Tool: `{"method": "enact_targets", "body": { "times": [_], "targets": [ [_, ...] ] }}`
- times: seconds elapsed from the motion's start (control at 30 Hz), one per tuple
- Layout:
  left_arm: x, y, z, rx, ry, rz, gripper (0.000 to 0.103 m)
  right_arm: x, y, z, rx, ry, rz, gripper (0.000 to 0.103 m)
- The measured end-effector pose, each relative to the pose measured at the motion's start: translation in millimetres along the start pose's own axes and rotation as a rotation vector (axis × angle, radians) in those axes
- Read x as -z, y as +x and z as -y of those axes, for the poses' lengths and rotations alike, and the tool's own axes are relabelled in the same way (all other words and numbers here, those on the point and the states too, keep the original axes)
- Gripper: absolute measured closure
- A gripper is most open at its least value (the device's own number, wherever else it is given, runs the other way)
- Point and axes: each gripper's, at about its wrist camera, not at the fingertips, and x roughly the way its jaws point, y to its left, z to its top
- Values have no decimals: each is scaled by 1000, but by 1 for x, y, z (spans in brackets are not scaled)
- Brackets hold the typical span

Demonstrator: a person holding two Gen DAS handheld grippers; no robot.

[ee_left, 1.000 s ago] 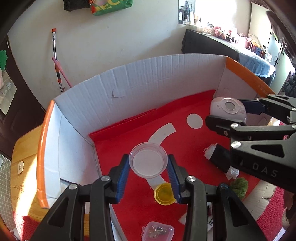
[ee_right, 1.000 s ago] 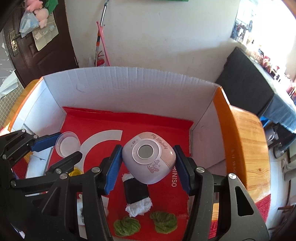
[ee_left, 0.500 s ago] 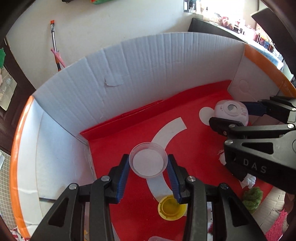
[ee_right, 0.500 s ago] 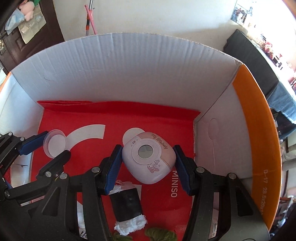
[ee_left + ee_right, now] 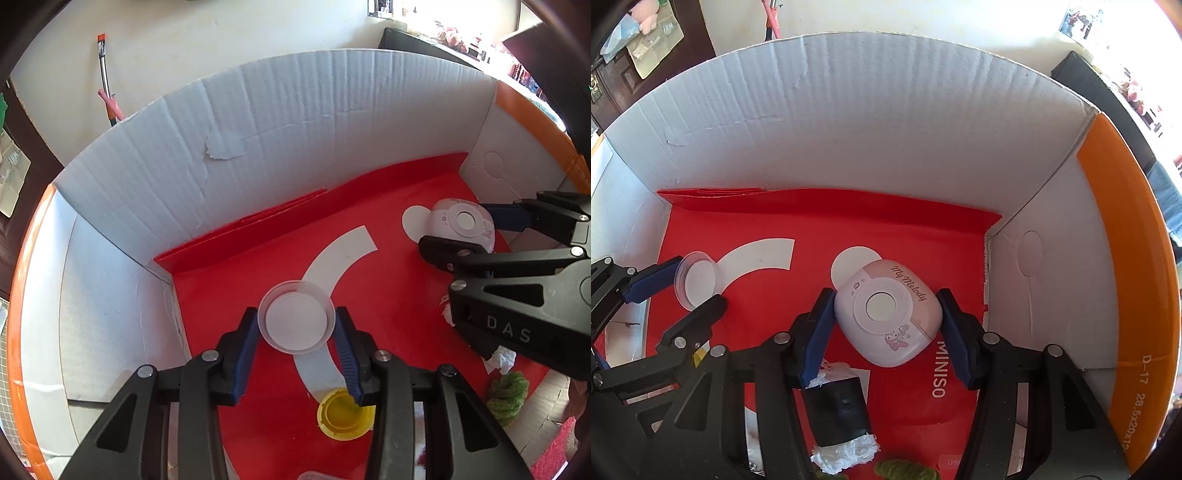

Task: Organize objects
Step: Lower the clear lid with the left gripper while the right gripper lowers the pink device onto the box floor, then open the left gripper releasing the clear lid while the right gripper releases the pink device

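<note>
My left gripper (image 5: 297, 334) is shut on a clear round plastic lid (image 5: 296, 317), held low inside the cardboard box (image 5: 295, 122) over its red liner (image 5: 258, 266). My right gripper (image 5: 886, 321) holds a pink and white My Melody device (image 5: 888, 317) between its blue pads, low over the red liner near the box's right wall. The lid also shows in the right wrist view (image 5: 698, 278), as does the left gripper (image 5: 677, 291). The right gripper (image 5: 476, 236) and the device (image 5: 461, 221) show at right in the left wrist view.
On the liner lie a yellow cap (image 5: 343, 415), a black roll stuffed with white paper (image 5: 838, 406), and green yarn balls (image 5: 508, 391) (image 5: 905, 469). White corrugated box walls rise on three sides, with an orange flap (image 5: 1130, 258) at right.
Both grippers have moved forward and down, deeper into the box, still holding the lid and the device. The device now sits close to the red liner.
</note>
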Motion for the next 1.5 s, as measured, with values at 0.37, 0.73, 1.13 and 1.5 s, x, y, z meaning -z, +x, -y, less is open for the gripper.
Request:
{"method": "enact_targets", "body": {
  "times": [0.37, 0.73, 1.13, 1.5],
  "targets": [
    [-18, 5, 4, -11, -1, 0, 56, 2, -3, -7, 10, -20, -3, 49],
    [-22, 7, 4, -15, -4, 0, 51, 8, -3, -15, 15, -15, -1, 46],
    [-24, 7, 4, -15, 2, 0, 47, 16, -11, -19, 18, -1, -1, 45],
    [-12, -1, -15, -20, 20, 27, 46, 31, -29, -36, 32, 2, 50, 45]
  ]
}}
